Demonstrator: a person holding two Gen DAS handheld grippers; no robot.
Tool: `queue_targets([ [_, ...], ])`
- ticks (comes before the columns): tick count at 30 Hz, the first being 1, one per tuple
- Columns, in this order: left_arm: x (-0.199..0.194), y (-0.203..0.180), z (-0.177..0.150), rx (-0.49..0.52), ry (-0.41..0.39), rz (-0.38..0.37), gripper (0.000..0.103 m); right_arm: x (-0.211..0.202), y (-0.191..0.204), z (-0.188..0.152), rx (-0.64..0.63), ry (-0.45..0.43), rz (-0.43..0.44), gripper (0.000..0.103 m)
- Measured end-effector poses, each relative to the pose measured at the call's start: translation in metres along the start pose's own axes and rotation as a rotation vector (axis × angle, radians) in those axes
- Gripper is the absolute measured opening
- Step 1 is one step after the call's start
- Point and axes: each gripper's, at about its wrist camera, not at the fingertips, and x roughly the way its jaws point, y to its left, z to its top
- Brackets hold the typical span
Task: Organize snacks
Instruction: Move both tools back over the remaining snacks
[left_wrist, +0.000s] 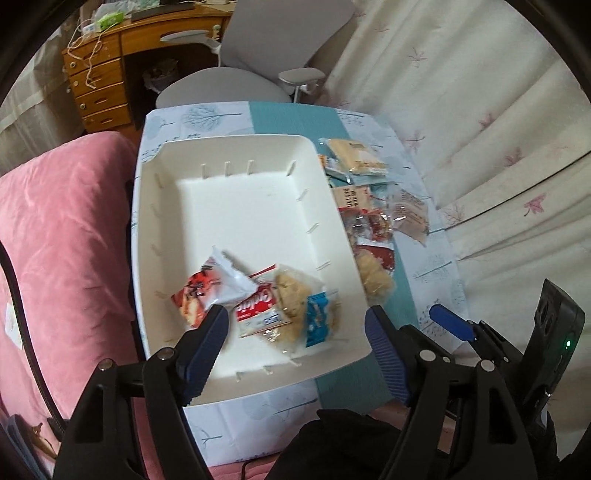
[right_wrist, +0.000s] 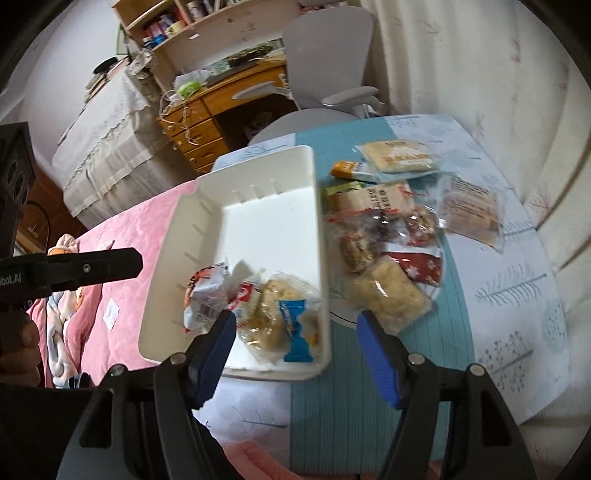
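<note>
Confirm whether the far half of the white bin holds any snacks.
No, the white bin is bare at its far half; its snack packets sit bunched at the near end.

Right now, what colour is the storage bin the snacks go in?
White, the storage bin, seen best from the left wrist view.

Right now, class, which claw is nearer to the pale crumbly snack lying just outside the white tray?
Right. The right claw hangs open just before the pale crumbly snack, outside the white tray. The left claw is open above the tray's near end.
</note>
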Motion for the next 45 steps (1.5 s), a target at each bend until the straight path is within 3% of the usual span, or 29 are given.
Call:
queue_targets([
  [8, 0.008, -0.038, 0.002, -0.008, -0.024, 0.002, 0.075, -0.010, -0.035, 0.011, 0.020, 0.001, 0.000, 0.075],
  [30, 0.056, -0.158, -0.016, -0.264, -0.104, 0.085, 0.075, -0.020, -0.151, 0.053, -0.276, 0.092, 0.083, 0.082],
  [39, 0.091, -0.178, -0.016, -0.381, -0.060, 0.114, 0.075, -0.018, -0.189, 0.066, -0.370, 0.073, 0.050, 0.082],
  [45, 0.127, -0.177, -0.010, -0.497, 0.019, 0.140, 0.075, -0.007, -0.205, 0.074, -0.463, 0.055, -0.015, 0.082],
])
